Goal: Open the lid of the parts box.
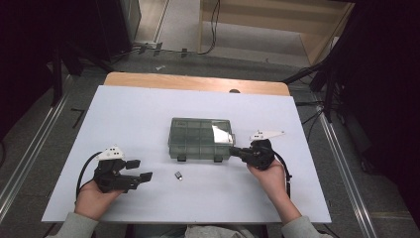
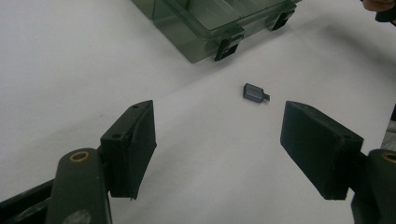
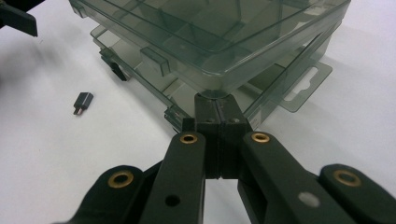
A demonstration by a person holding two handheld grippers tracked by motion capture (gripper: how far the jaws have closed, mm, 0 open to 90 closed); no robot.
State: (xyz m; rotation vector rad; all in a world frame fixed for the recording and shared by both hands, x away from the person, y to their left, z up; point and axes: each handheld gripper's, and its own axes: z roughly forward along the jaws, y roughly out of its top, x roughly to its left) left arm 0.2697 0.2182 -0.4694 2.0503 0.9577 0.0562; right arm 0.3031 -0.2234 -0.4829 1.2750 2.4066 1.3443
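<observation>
Two grippers work a white table, and the step in hand looks like prising up the lid of a smoky-green compartment box (image 1: 200, 139) that sits near the table's middle. The right gripper (image 1: 236, 150), jaws pressed together with nothing between them, pushes its tips under the lid's corner at the box's right end; in the right gripper view the lid (image 3: 219, 37) already stands a little above the tray (image 3: 261, 91) there. To do this well, the lift likely wants to be slow and straight up, tips kept under the rim so they do not slip out and let the lid snap down; the light box may also slide unless steadied. The right hand (image 1: 271, 173) comes in from the table's near edge toward its right side, forearm angled inward, the gripper lying low and roughly level toward the box. The left gripper (image 1: 141, 171), near the near-left part of the table, lies with its jaws wide apart and empty, aimed at a small dark connector (image 1: 179, 175) lying between it and the box's front latches (image 2: 226, 46).
</observation>
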